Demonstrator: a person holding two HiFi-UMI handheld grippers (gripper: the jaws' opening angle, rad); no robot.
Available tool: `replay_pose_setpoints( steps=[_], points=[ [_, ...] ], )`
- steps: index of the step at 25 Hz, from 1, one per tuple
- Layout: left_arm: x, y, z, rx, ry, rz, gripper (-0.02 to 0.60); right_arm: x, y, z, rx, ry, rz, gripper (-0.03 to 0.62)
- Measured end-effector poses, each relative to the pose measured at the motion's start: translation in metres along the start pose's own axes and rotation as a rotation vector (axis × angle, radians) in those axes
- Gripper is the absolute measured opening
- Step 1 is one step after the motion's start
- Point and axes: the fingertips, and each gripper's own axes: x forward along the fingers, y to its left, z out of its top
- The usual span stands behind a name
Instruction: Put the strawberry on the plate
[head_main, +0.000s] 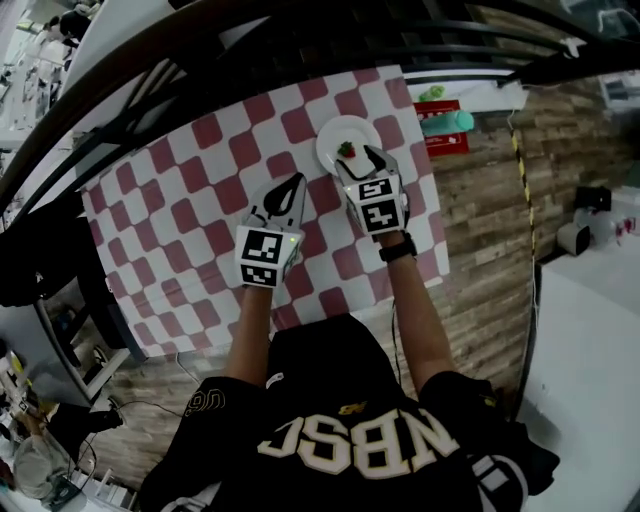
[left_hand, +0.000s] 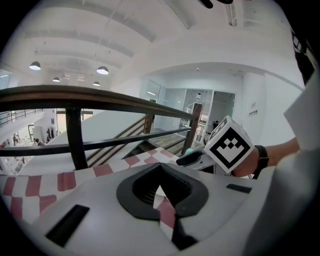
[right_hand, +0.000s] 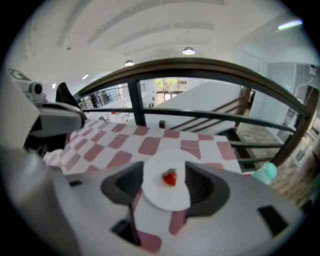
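strawberry (head_main: 346, 149) lies on the small white plate (head_main: 338, 132), out at the far end of the person's reach, red with a green cap.

nearest the head camera is the person's dark printed shirt (head_main: 350, 440). both bare forearms extend forward over a tabletop covered in a red-and-white checked cloth (head_main: 190, 210), and a dark watch (head_main: 397, 248) sits on the right wrist.

next out is the left gripper (head_main: 294, 181), its marker cube (head_main: 262, 255) facing up. it is held over the cloth to the left of the plate and apart from it. the left gripper view shows its fingers (left_hand: 142, 192) drawn together at the tips. only a thin sliver of cloth shows between them lower down, and nothing is gripped.

a little farther and to the right, the right gripper (head_main: 357, 157) has its fingertips over the plate. in the right gripper view its fingers (right_hand: 125, 185) stand wide apart, one on each side. the strawberry rests on the plate in the gap, with bare white showing between it and either finger, so this gripper holds nothing. whether the fingertips touch the plate or hover just above it cannot be told.

past the plate, the cloth reaches the tabletop's far edge. off the far right corner is a teal object (head_main: 447, 122) beside something red, both too small to name. wooden flooring (head_main: 490, 260) shows to the right of the tabletop, and farthest off a dark railing (right_hand: 200, 64) curves across.
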Motion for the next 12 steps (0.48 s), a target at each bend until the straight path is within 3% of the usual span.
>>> replay_pose_setpoints(
  steps=[8, 12],
  points=[
    [-0.062, -0.026, 0.058, 0.032, -0.099, 0.054, 0.009, -0.090, 0.026, 0.045, 0.062, -0.186, -0.006, 0.236],
    [-0.094, -0.035, 0.088, 0.051, -0.169, 0.093, 0.009, -0.140, 0.044, 0.067, 0.081, -0.320, 0.002, 0.112]
  ],
)
